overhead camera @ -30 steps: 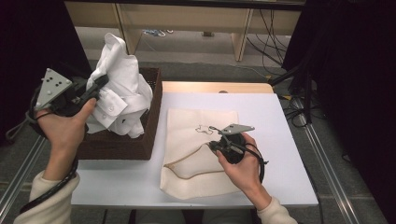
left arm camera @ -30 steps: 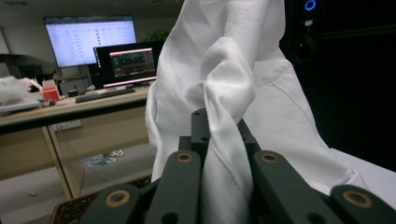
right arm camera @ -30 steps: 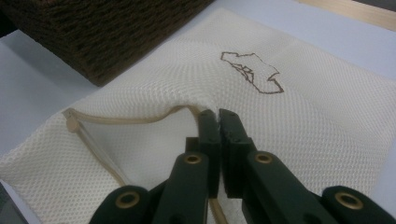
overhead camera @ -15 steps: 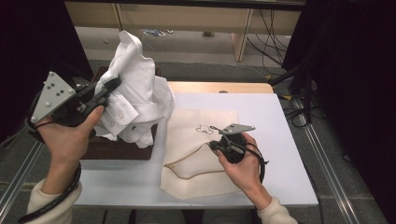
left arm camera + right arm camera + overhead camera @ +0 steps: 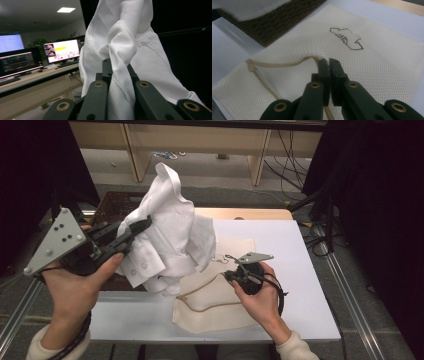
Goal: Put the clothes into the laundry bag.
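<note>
From my high view, the white shirt [image 5: 172, 237] covers most of the dark woven basket [image 5: 111, 202] and the near corner of the cream mesh bag [image 5: 220, 292], and my sleeves run off the bottom edge. In the left gripper view the shirt wraps over the left gripper [image 5: 117, 75] so I can't see its pads, and the shirt's top and bottom are cut off. In the right gripper view the basket is cropped at the top, and the right gripper [image 5: 329, 65] hides the fold of bag it pinches.
</note>
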`<state>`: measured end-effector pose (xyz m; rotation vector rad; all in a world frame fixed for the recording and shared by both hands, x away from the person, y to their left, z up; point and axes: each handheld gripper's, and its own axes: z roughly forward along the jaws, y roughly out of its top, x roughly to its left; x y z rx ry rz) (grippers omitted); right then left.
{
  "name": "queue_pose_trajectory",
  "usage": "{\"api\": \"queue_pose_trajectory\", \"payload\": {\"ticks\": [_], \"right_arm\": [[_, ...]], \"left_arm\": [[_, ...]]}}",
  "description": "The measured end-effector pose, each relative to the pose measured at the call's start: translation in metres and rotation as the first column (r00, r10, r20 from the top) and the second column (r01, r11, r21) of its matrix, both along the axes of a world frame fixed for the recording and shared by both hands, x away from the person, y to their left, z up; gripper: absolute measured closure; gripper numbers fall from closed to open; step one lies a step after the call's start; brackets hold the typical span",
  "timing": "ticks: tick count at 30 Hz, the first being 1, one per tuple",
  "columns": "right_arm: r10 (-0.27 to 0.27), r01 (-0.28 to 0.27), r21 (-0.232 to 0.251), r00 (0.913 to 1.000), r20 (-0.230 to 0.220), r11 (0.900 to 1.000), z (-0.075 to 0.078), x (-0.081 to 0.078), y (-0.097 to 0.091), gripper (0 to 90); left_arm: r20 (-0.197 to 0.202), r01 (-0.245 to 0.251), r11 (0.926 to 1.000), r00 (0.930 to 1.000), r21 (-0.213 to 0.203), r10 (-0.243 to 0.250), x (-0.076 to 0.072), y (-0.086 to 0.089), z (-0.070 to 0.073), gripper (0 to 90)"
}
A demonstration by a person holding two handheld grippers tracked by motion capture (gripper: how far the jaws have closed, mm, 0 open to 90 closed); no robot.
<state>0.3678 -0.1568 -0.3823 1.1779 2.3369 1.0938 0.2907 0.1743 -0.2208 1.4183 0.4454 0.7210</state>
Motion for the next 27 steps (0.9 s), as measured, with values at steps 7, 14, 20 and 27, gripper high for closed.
{"api": "queue_pose_trajectory", "payload": {"ticks": [7,14,20,27], "right_arm": [[0.016,-0.016,-0.006,0.9999,0.003,0.9999,0.001,0.001,-0.002,89.4],[-0.013,0.013,0.0,0.9999,0.005,0.9999,0.001,0.0,-0.002,89.4],[-0.021,0.021,0.014,0.9997,-0.012,0.9997,0.001,0.0,-0.001,89.4],[0.009,-0.009,0.002,0.9999,0.01,1.0,0.001,0.001,0.0,89.4]], "left_arm": [[-0.103,0.085,0.9955,0.9914,0.041,-0.081,-0.003,-0.014,-0.018,84.1],[-0.294,0.175,0.9784,0.9461,0.11,-0.136,0.006,-0.028,-0.07,84.1],[-0.455,0.28,0.9409,0.8747,0.191,-0.168,0.008,-0.047,-0.113,83.9],[-0.535,0.322,0.8792,0.8398,0.351,-0.094,0.015,-0.083,-0.16,83.8]]}}
